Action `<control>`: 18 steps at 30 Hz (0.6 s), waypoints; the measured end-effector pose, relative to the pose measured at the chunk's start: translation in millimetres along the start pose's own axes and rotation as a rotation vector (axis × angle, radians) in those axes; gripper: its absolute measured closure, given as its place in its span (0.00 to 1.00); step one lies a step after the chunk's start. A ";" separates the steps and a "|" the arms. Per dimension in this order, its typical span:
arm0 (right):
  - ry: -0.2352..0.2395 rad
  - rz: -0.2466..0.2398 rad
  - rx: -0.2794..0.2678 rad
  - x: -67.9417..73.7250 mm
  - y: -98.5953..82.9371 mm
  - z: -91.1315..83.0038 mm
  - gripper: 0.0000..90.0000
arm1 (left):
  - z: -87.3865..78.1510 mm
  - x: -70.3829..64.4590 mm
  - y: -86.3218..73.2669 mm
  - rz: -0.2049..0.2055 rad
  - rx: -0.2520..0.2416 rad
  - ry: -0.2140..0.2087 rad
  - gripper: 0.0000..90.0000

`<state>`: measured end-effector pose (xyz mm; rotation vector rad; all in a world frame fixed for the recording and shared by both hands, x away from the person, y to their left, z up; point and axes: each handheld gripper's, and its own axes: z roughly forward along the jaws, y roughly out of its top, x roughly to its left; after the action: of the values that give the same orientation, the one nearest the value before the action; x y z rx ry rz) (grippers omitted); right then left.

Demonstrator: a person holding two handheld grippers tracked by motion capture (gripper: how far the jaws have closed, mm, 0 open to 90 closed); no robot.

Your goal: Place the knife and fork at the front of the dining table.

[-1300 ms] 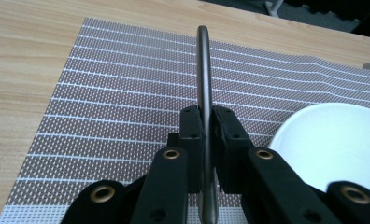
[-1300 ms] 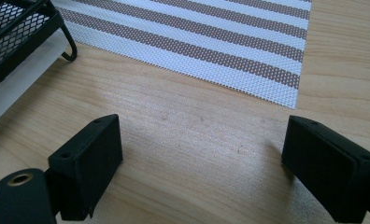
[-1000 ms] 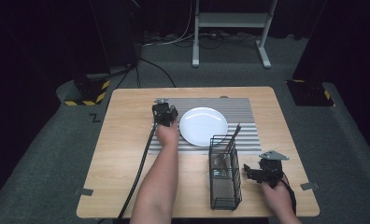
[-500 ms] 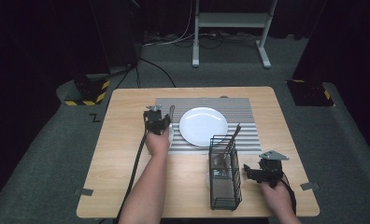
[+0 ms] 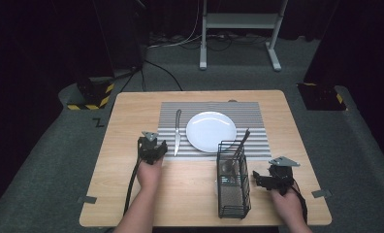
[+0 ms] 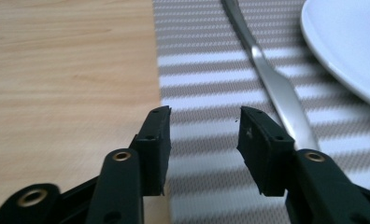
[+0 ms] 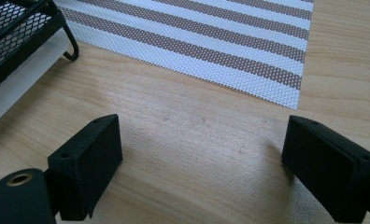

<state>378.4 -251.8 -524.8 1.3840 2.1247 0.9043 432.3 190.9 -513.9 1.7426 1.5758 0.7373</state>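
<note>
A silver knife (image 5: 177,131) lies on the striped placemat (image 5: 258,121), just left of the white plate (image 5: 211,131). In the left gripper view the knife (image 6: 272,79) runs past the right jaw, with the plate (image 6: 346,42) at the upper right. My left gripper (image 5: 151,148) sits at the mat's left edge, near the knife's near end, open with nothing between its jaws (image 6: 204,140). The black wire caddy (image 5: 232,179) stands at the front, holding cutlery that leans out of its top. My right gripper (image 5: 272,180) rests right of the caddy, open wide over bare wood (image 7: 202,154).
The caddy's corner (image 7: 24,32) and the placemat's edge (image 7: 248,65) lie ahead of the right gripper. The wooden table (image 5: 132,116) has bare wood at left and right. Beyond it, a metal stand (image 5: 238,29) and cables sit on the dark floor.
My left gripper has drawn back toward the near left, away from the plate's side. The knife now lies uncovered on the mat. The right gripper has not moved.
</note>
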 end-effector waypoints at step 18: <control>0.001 -0.003 0.000 -0.1 0.0 0.1 0.13 | -80.9 38.4 -81.5 0.069 0.066 -0.046 0.26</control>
<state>378.6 -251.9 -524.8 1.3802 2.1269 0.9046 323.3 241.6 -528.9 1.8565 1.5315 0.6801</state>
